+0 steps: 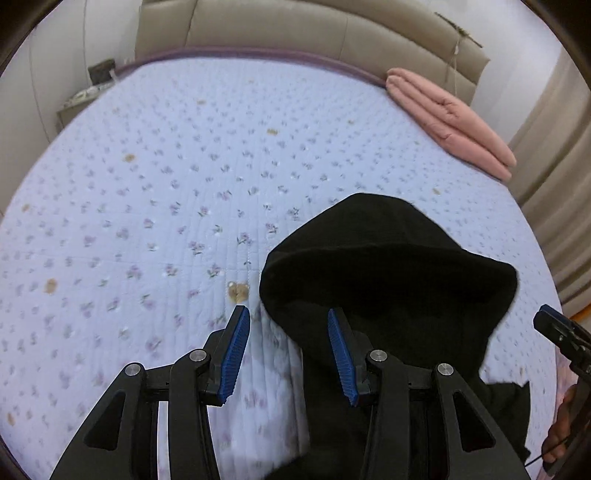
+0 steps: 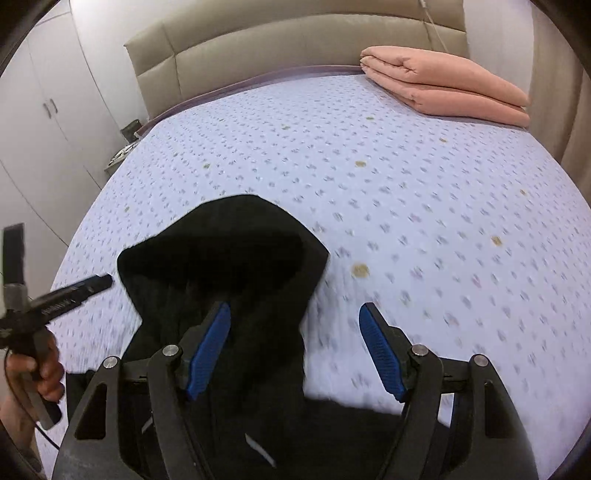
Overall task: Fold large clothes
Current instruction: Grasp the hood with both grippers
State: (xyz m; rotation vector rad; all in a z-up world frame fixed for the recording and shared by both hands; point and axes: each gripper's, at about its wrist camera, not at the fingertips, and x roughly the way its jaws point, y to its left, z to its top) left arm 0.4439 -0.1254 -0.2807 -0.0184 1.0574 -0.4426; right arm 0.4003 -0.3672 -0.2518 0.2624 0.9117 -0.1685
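A black hooded garment lies on the bed with its hood pointing toward the headboard; it also shows in the right wrist view. My left gripper is open and empty above the garment's left edge, its right finger over the black cloth and its left finger over the sheet. My right gripper is open and empty above the garment's right edge, its left finger over the cloth. Each gripper shows in the other's view, the right one and the left one. The garment's lower part is hidden by the grippers.
The bed has a pale blue flowered quilt with small brown marks. A folded pink blanket lies at the far right corner by the beige headboard. A nightstand stands at the far left, curtains at the right, and wardrobe doors to the left.
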